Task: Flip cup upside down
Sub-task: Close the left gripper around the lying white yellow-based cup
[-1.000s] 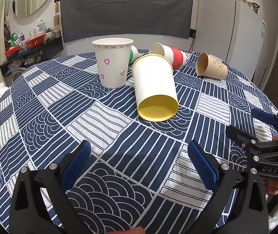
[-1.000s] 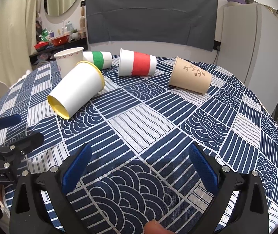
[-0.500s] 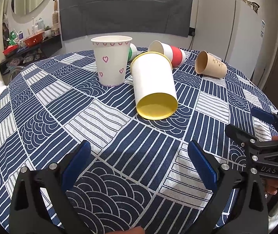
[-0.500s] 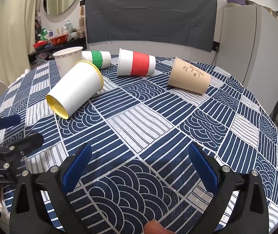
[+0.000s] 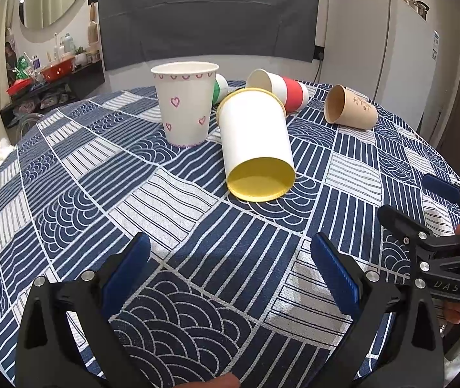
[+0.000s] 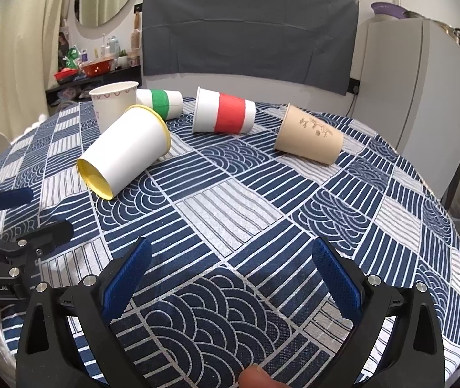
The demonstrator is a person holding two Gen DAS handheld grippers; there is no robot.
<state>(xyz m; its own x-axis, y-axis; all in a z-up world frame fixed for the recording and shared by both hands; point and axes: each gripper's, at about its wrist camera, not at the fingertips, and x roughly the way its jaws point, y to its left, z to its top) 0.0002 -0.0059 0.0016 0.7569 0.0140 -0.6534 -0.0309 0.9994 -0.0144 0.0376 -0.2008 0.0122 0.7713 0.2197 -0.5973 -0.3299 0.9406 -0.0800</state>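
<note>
A white paper cup with pink hearts (image 5: 185, 103) stands upright, mouth up, at the far left of the round table; it also shows in the right wrist view (image 6: 113, 103). A white cup with a yellow inside (image 5: 256, 148) (image 6: 126, 152) lies on its side beside it, its mouth toward me. My left gripper (image 5: 230, 268) is open and empty, low over the near table, well short of both cups. My right gripper (image 6: 230, 265) is open and empty over the near table; it also shows at the right edge of the left wrist view (image 5: 423, 213).
Three more cups lie on their sides at the back: a green-banded one (image 6: 159, 102), a red-banded one (image 6: 225, 114) and a brown one (image 6: 309, 139). The blue patterned tablecloth (image 6: 230, 213) covers the table. A white fridge (image 6: 420, 77) stands at the right.
The left wrist view has dropped a little lower and closer toward the cups. The right gripper has hardly moved. Both grippers stay open.
</note>
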